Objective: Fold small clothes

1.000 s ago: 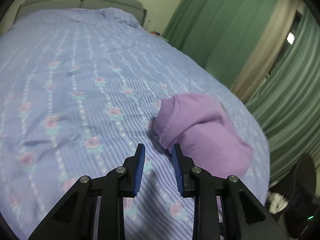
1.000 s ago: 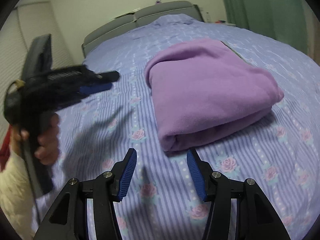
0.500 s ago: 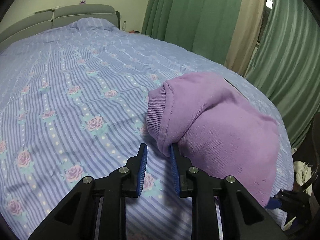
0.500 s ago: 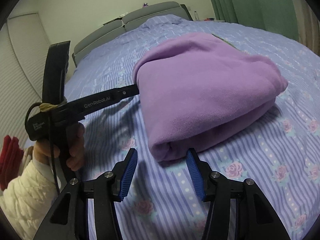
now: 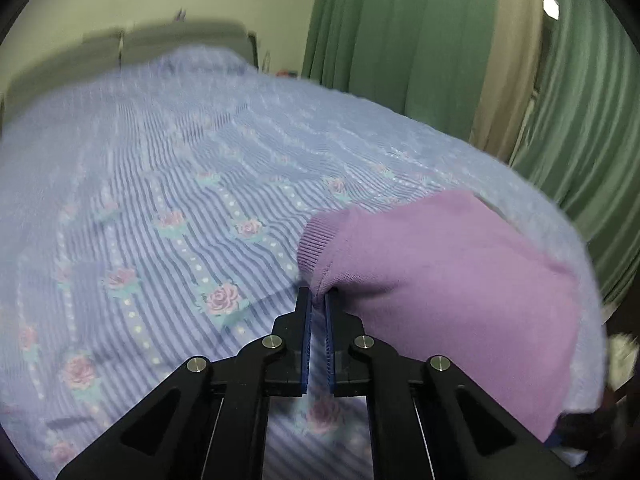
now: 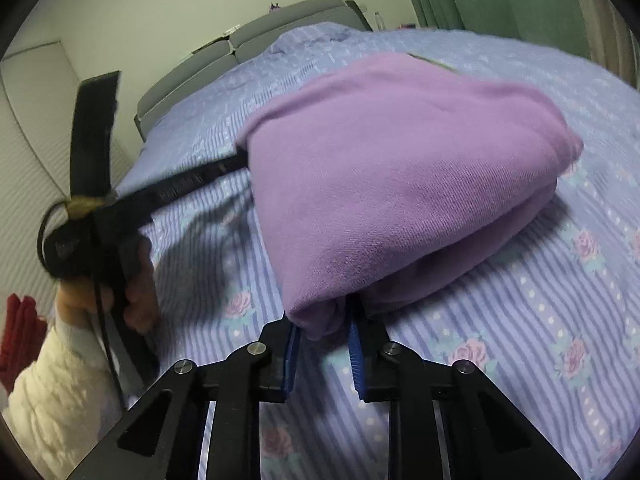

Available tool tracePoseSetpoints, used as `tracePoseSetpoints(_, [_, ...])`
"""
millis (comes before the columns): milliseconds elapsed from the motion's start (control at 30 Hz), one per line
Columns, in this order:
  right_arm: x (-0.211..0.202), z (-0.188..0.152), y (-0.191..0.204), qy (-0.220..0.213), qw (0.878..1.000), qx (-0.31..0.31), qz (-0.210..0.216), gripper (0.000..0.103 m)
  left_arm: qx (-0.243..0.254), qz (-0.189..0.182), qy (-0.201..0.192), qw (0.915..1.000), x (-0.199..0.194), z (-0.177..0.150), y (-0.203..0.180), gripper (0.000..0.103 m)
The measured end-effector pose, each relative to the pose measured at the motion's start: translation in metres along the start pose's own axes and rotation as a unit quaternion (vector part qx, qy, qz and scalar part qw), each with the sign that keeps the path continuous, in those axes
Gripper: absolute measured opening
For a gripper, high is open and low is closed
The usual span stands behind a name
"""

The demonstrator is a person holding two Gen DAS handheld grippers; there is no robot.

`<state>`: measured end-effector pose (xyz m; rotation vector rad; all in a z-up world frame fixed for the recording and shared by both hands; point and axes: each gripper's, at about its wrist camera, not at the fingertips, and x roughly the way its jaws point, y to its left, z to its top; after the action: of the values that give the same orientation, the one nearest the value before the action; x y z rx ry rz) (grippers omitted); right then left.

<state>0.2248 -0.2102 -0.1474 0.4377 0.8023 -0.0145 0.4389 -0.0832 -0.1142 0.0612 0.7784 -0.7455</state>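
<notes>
Since the earlier frames both grippers have advanced to the folded garment and their jaws have just been closing; the left gripper (image 5: 317, 304), black with ribbed blue pads, is clenched on the near corner of the purple sweater (image 5: 448, 280) beside its ribbed cuff; the right gripper (image 6: 322, 322) pinches the soft, fleecy folded edge (image 6: 316, 320); the sweater (image 6: 400, 168), a rounded bundle, lies on the striped, rose-printed bedsheet (image 6: 540, 340); at 9 o'clock, a hand (image 6: 136, 292) in a quilted white sleeve (image 6: 52, 400); at 12 o'clock, the grey padded headboard (image 6: 280, 32); pleated green curtains (image 5: 400, 40).
</notes>
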Motion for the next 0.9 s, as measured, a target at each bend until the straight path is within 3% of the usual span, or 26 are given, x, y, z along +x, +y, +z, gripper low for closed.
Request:
tracePoseSetpoints(100, [-0.002,-0.001,0.003,-0.004,1.0,-0.019,-0.002,0.021,0.03,0.014,0.011,0.9994,0.008,0.002,-0.005,0.01])
tracePoseSetpoints(133, [-0.002,-0.001,0.003,-0.002,1.0,-0.02,-0.001,0.021,0.023,0.012,0.016,0.9995,0.009,0.003,-0.002,0.017])
tracePoseSetpoints(167, [-0.002,-0.003,0.003,0.0,1.0,-0.017,0.0,0.021,0.002,0.013,0.021,0.9997,0.009,0.005,0.004,0.03])
tracePoseSetpoints(233, [-0.001,-0.004,0.003,0.005,1.0,-0.017,0.003,0.021,-0.018,0.015,0.021,0.9995,0.003,0.006,0.014,0.037])
tracePoseSetpoints(367, [0.002,-0.007,0.004,0.011,1.0,-0.018,0.003,0.02,0.016,0.063,0.027,0.9975,-0.002,0.004,0.004,0.038])
tracePoseSetpoints(467, [0.002,-0.01,0.005,0.014,1.0,-0.024,0.001,0.02,0.009,0.134,0.007,0.9909,-0.015,0.007,0.014,0.037])
tracePoseSetpoints(533, [0.001,-0.008,0.004,0.018,1.0,-0.022,0.007,0.02,-0.037,0.126,0.01,0.9913,-0.029,0.012,0.032,0.038])
tracePoseSetpoints(633, [0.0,-0.003,0.0,0.023,0.999,-0.021,0.022,0.02,-0.044,0.141,0.007,0.989,-0.053,0.008,0.03,0.043])
tracePoseSetpoints(700, [-0.003,-0.001,-0.002,0.03,0.999,-0.019,0.027,0.026,-0.037,0.144,0.003,0.9889,-0.07,0.001,0.016,0.056])
tracePoseSetpoints(733, [-0.006,0.0,-0.002,0.032,0.999,-0.022,0.03,0.03,-0.031,0.143,0.004,0.9892,-0.078,-0.003,0.008,0.058])
tracePoseSetpoints(800, [-0.022,0.001,-0.003,0.02,0.999,-0.033,0.039,0.051,-0.019,0.15,0.009,0.9884,-0.089,-0.009,-0.01,0.06])
tracePoseSetpoints(900, [-0.045,0.005,-0.005,-0.002,0.998,-0.046,0.034,0.06,0.003,0.163,0.015,0.9865,-0.107,-0.018,-0.044,0.064])
